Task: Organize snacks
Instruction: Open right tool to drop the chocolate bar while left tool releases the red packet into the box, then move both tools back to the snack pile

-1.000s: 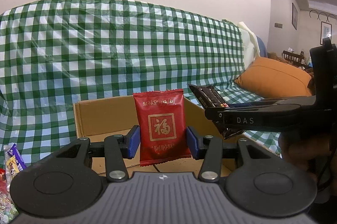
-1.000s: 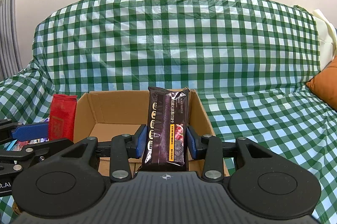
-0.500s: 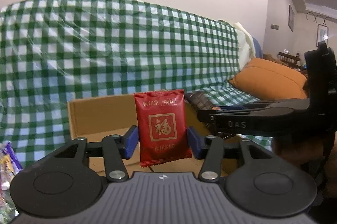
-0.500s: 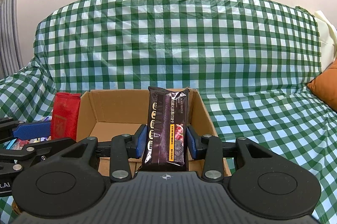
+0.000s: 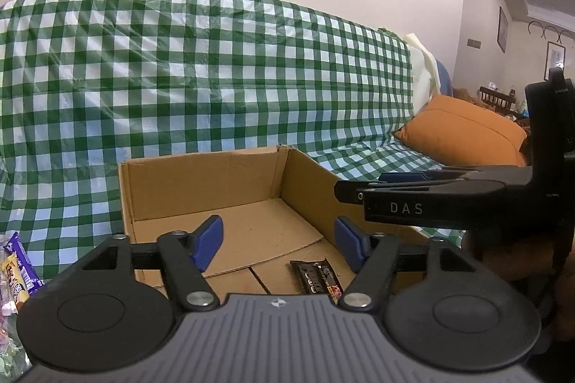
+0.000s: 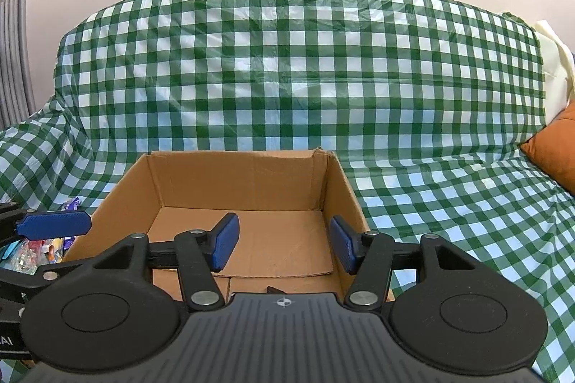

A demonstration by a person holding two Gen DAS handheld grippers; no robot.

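Observation:
An open cardboard box (image 5: 201,181) stands on the green checked sofa cover; it also shows in the right wrist view (image 6: 244,178). My left gripper (image 5: 278,239) is open and empty above the box's near side. My right gripper (image 6: 282,241) is open and empty over the box too; it also shows side-on at the right of the left wrist view (image 5: 359,192). A dark snack packet (image 5: 318,280) lies on the box floor. The red packet is not in view.
Loose wrapped snacks lie on the cover left of the box (image 5: 14,271), also in the right wrist view (image 6: 43,248). An orange cushion (image 5: 463,135) sits at the right. The checked sofa back (image 6: 287,66) rises behind the box.
Both grippers opened and let go. The dark packet now lies in the box; the red packet has left my left gripper and is out of sight.

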